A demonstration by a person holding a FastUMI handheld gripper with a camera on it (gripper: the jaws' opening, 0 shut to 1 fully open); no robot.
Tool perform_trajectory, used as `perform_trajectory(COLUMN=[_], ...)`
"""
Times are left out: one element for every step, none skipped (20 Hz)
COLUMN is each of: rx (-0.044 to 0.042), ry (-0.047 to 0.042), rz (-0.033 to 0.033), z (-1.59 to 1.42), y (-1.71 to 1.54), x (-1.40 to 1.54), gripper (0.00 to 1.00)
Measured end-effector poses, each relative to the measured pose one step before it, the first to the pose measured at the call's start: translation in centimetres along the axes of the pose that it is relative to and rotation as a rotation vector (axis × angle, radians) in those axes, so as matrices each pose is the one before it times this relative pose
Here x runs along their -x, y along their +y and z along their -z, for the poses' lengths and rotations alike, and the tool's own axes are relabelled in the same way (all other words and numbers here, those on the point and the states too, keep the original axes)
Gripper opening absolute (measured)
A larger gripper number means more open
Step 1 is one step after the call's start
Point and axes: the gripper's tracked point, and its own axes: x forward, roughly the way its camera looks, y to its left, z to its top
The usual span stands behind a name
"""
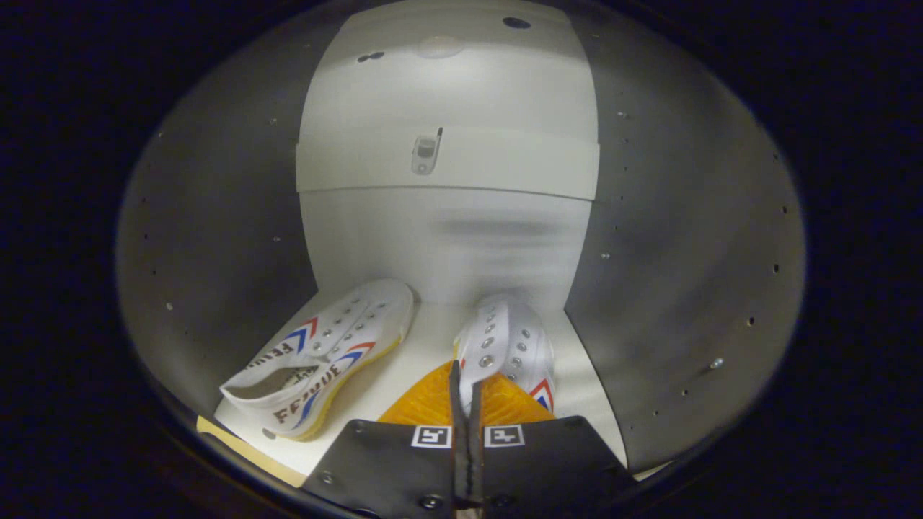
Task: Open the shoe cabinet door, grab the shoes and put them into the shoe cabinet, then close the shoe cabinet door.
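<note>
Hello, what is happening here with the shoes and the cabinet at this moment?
A person is putting shoes into the open shoe cabinet with a hand-held gripper. Its fingers are closed on the rear edge of the right shoe, which is at the cabinet's floor, toe toward the back wall. The left shoe already lies inside, to the left of the fingers, tipped on its side.
</note>
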Motion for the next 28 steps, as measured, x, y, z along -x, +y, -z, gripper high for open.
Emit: perform_trajectory(rx=[0.02329,0.01396,0.00496,-0.00287,-0.00563,-0.00767,-0.01381,-0.01394,-0.01592,-0.01862,-0.02182,-0.01749,-0.00618,0.00284,0.00691,0.00927,0.00676,0.00165,-0.00316,-0.00577,-0.00462,-0.00375,-0.00635,-0.00718,-0.00795,-0.00758,-0.00632,-0.00367], ry=[0.00381,0.00696,0.01287,0.00972,-0.00335,0.00915,0.00688,0.00516,0.01134,0.00810,0.00568,-0.00743,-0.00706,-0.00460,-0.00461,-0.00313,-0.00109,0.00079,0.00111,-0.00036,-0.00396,-0.00556,-0.00619,-0.00450,-0.00463,-0.00318,-0.01031,-0.01496], rz=[0.00097,-0.00242,-0.00595,-0.00239,0.00665,0.00172,0.00032,0.00509,0.00848,0.00971,-0.01155,-0.01134,-0.01034,-0.00720,-0.01340,0.00145,0.00306,0.00363,0.00126,0.00078,0.00641,0.00922,0.01177,0.00405,0.00308,0.00290,0.00188,-0.00060], z=[0.153,0.201,0.287,0.222,-0.149,0.197,0.088,0.080,0.205,0.402,0.118,-0.069,-0.162,0.007,-0.038,0.055,0.048,0.060,-0.012,-0.071,-0.182,-0.207,-0.162,-0.126,-0.114,-0.017,-0.204,-0.355], y=[0.136,0.190,0.155,0.020,-0.156,0.134,-0.011,-0.165,-0.182,-0.337,0.041,0.208,0.320,0.194,0.432,0.244,0.105,0.140,0.101,0.060,-0.103,-0.178,-0.294,-0.158,-0.139,-0.203,-0.080,0.064], x=[-0.278,-0.189,-0.257,0.042,0.075,-0.245,0.055,-0.071,-0.010,-0.213,-0.068,-0.114,0.057,-0.016,0.198,-0.083,0.006,0.078,0.121,0.273,0.249,0.245,0.451,0.420,0.495,0.527,0.620,0.801], gripper=[0.02,0.02,0.02,0.02,0.02,0.03,0.03,0.04,0.06,0.10,0.14,0.20,0.26,0.32,0.38,0.46,0.53,0.61,0.69,0.72,0.76,0.79,0.82,0.85,0.89,0.92,0.95,0.95])
